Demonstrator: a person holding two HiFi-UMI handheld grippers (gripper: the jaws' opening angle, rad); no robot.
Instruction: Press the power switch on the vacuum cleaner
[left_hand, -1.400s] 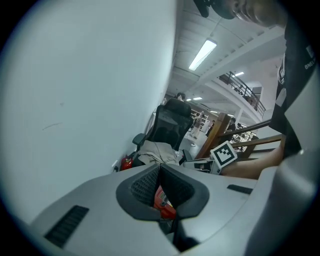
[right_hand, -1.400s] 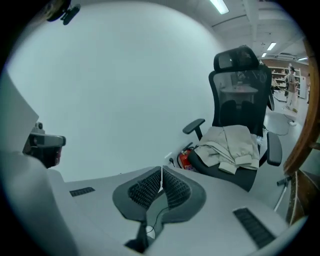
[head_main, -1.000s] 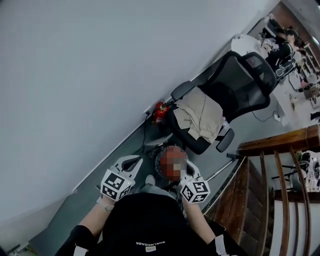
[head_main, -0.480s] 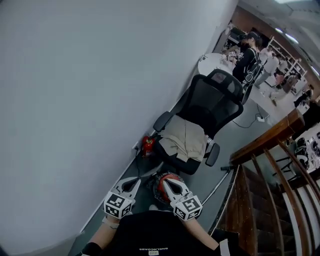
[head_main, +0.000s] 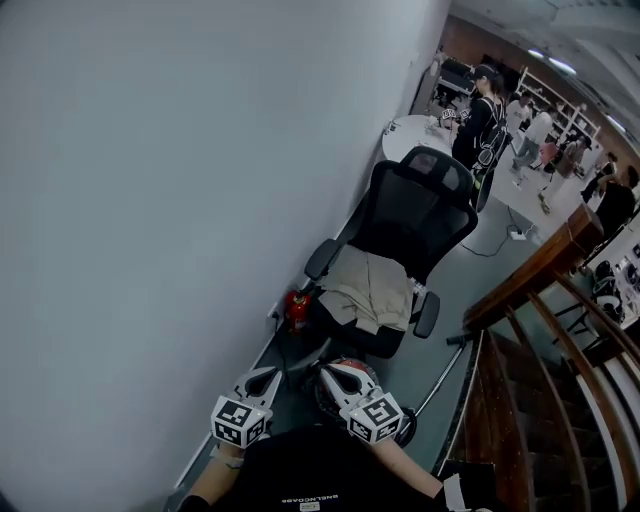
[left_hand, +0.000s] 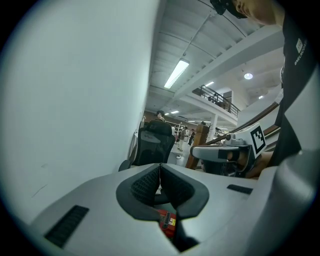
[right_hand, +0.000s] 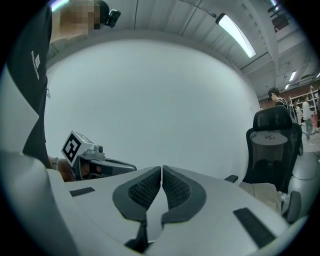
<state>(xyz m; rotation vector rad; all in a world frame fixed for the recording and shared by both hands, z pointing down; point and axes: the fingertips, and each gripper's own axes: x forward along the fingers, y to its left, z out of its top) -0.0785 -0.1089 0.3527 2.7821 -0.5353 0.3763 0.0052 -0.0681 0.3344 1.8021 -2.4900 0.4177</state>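
The vacuum cleaner (head_main: 319, 394) is a round dark body with a red rim on the floor by the wall, low in the head view and partly hidden under my right gripper (head_main: 334, 372). Its switch does not show. My left gripper (head_main: 264, 379) hangs just left of it. In the left gripper view the left gripper (left_hand: 160, 175) has its pads pressed together, with a red labelled part (left_hand: 168, 223) showing below them. In the right gripper view the right gripper (right_hand: 161, 176) is shut too, with only the white wall ahead. Neither holds anything.
A black office chair (head_main: 405, 235) with beige cloth on its seat stands just beyond the vacuum. A small red object (head_main: 297, 309) sits at the wall's foot. A metal tube (head_main: 441, 374) lies beside a wooden stair rail (head_main: 530, 275) on the right. Several people stand far back.
The head view has lifted, so chair and grippers sit lower and nearer the frame's bottom. The two grippers have drawn closer together above the vacuum. Both stay shut.
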